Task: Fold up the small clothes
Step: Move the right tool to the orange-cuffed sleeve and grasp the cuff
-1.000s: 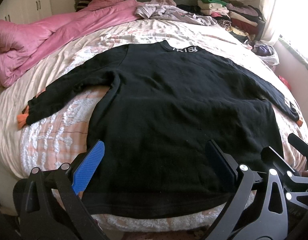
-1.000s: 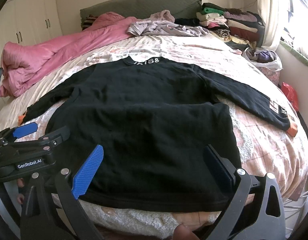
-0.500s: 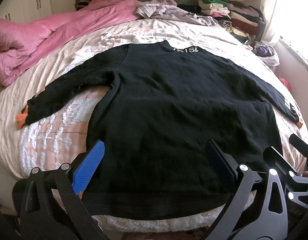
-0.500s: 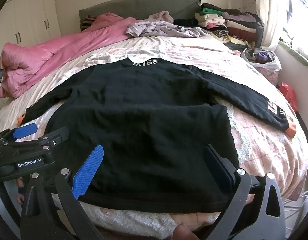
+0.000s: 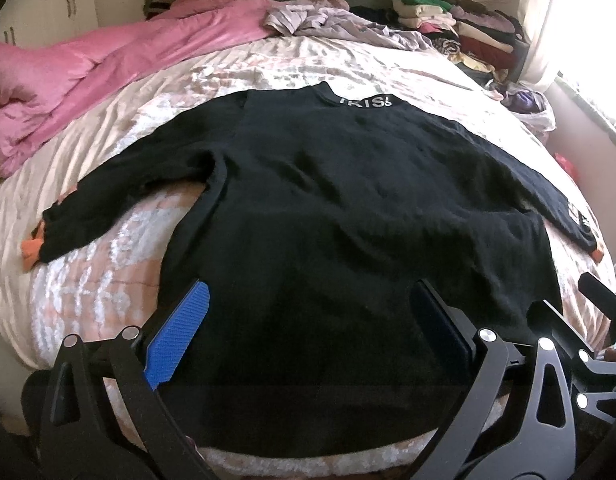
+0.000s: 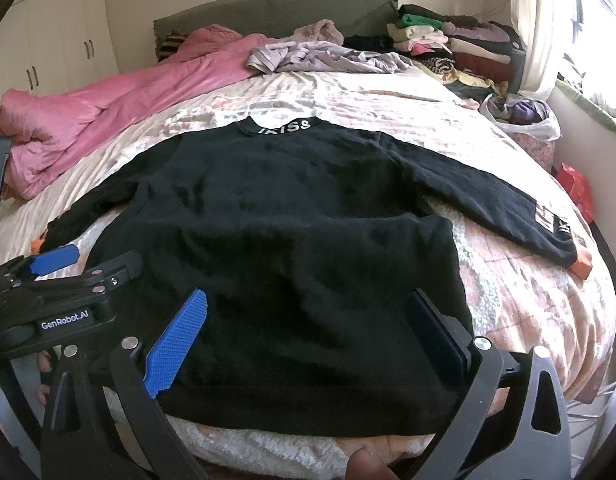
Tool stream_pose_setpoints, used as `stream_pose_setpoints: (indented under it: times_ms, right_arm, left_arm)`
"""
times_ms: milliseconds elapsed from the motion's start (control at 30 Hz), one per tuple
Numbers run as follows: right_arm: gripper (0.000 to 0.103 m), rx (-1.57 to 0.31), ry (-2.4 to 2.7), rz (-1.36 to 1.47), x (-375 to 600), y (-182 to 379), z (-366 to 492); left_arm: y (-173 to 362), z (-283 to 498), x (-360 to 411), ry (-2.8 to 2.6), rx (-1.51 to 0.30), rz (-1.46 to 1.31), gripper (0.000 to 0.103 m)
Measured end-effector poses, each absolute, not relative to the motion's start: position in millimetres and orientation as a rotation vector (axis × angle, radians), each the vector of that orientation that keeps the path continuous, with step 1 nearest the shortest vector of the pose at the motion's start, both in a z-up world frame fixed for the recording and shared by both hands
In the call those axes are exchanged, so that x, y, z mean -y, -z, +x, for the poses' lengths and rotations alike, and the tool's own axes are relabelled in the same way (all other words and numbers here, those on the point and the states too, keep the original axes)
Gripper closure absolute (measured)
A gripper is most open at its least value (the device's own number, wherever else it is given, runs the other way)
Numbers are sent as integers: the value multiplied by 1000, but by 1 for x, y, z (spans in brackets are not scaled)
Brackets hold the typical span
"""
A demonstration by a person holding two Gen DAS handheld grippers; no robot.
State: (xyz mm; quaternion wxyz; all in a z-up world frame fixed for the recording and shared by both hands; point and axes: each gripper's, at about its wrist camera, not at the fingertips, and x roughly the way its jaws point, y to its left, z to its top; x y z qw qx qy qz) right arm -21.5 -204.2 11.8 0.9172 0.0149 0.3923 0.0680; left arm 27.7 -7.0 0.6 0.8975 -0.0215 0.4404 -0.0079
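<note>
Hovering both grippers, you're keeping left gripper (image 5: 308, 332) and right gripper (image 6: 308, 332) jaws wide, empty, above the hem of the black sweater (image 6: 292, 220) lying flat on the bed (image 6: 528, 300)

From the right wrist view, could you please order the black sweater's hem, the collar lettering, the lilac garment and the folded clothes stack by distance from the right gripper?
1. Black sweater's hem: just below the open right gripper, at the bed's near edge.
2. Collar lettering: mid-bed, centre.
3. Lilac garment: by the headboard.
4. Folded clothes stack: far right corner, roughly as far as the garment; too close to call.
</note>
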Motion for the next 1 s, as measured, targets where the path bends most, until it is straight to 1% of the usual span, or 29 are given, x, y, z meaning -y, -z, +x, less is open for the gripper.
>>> stream_pose_setpoints:
  times_ms: [433,700,1000]
  right_arm:
    - [4,-833,-52,87,244,-26,38]
    - [4,-824,-2,139,264,-31,63]
    - [4,-828,119,239,314,-21,84]
  left_arm:
    - [-17,87,9,32,-893,-98,9]
    - [-23,115,23,27,-885,-61,9]
    - [-26,140,44,41,-876,1,9]
